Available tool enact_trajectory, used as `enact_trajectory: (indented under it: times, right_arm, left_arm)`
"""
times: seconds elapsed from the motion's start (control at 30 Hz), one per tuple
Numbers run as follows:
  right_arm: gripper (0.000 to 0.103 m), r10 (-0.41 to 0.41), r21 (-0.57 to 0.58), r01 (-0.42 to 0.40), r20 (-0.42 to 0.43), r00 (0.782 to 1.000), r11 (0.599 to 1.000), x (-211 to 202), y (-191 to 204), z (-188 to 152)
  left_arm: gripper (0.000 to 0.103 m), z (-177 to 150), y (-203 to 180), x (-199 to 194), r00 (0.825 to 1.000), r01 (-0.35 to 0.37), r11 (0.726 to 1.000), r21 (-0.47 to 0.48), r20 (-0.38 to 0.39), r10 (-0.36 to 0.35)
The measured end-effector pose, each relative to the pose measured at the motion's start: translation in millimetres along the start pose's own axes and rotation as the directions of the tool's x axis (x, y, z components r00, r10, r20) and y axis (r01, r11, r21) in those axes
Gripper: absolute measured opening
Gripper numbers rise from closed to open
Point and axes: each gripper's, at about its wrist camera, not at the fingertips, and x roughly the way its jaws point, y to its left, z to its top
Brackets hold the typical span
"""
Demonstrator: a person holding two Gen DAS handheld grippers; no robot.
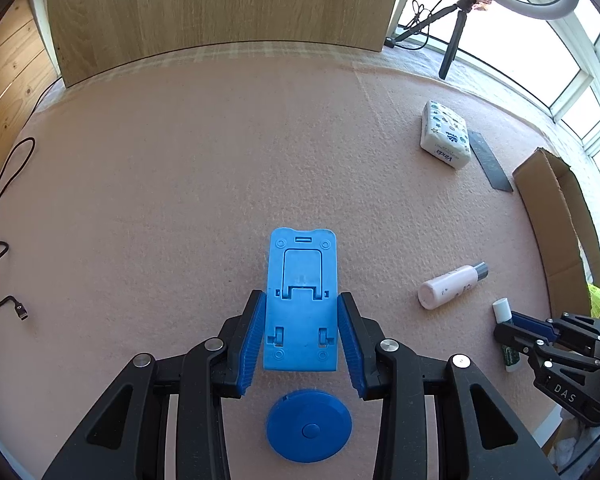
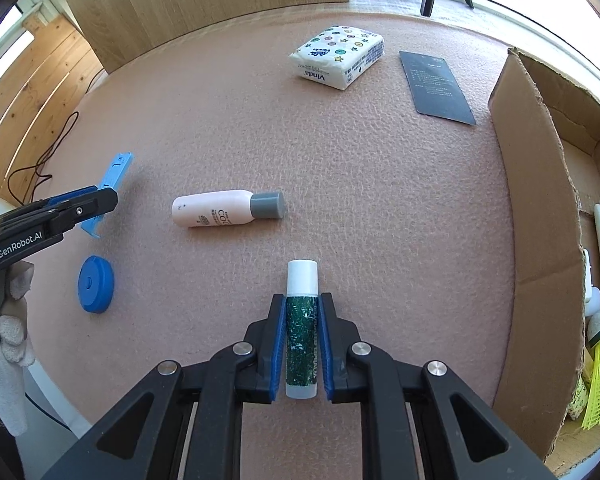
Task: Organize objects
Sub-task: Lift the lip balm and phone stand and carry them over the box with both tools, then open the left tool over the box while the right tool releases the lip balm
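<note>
Sunlit windows [image 1: 572, 92] flank a wooden panel [image 1: 220, 4] behind pink tabletop [image 1: 180, 180].

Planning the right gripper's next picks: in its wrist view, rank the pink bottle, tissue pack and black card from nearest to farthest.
1. Pink bottle, lying ahead-left of the right gripper.
2. Tissue pack, far ahead.
3. Black card, far ahead-right; too close to call against the tissue pack.

A light-blue flat plastic phone stand [image 1: 301, 300] is pinched at its long edges, tilted above the pink mat. A green-labelled stick tube with white cap [image 2: 301, 328] is clamped lengthwise, cap pointing forward.
</note>
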Motion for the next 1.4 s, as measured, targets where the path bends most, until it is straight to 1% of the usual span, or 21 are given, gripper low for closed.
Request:
enact_trajectory:
  times: [0.13, 0.3, 0.57, 0.77, 0.93, 1.1, 1.27, 1.4]
  right_arm:
    - [0.014, 0.031, 0.031, -0.032, 0.024, 0.999, 0.999, -9, -5, -1]
    - [0.014, 0.066, 0.061, -0.072, 0.089, 0.994, 0.996, -39, -17, -1]
    - [0.014, 0.087, 0.106, -0.109, 0.193, 0.977, 0.988, -93, -46, -8]
    - [0.014, 0.057, 0.139, -0.093, 0.244, 0.968, 0.986, -124, -77, -14]
    - [0.014, 0.019, 0.176, -0.068, 0.264, 0.964, 0.982, -137, -104, -22]
    - [0.014, -0.013, 0.21, -0.045, 0.266, 0.964, 0.977, -143, -128, -32]
    - [0.014, -0.025, 0.239, -0.038, 0.253, 0.967, 0.97, -141, -150, -40]
    - [0.014, -0.028, 0.249, -0.034, 0.241, 0.97, 0.968, -138, -162, -46]
  left_arm:
    - [0.039, 5, -11, -11, 1.0, 0.014, 1.0, 0.018, 0.023, -0.014]
    - [0.039, 15, -37, -29, 0.997, 0.043, 0.997, 0.06, 0.058, -0.047]
    - [0.039, 30, -102, -40, 0.99, 0.103, 0.983, 0.15, 0.082, -0.116]
    - [0.039, 36, -161, -40, 0.983, 0.146, 0.962, 0.229, 0.077, -0.167]
    - [0.039, 42, -207, -37, 0.977, 0.177, 0.942, 0.285, 0.068, -0.204]
    - [0.039, 49, -253, -29, 0.971, 0.203, 0.921, 0.332, 0.055, -0.233]
    - [0.039, 53, -292, -17, 0.969, 0.215, 0.904, 0.37, 0.036, -0.246]
    - [0.039, 55, -316, -6, 0.969, 0.221, 0.894, 0.389, 0.019, -0.248]
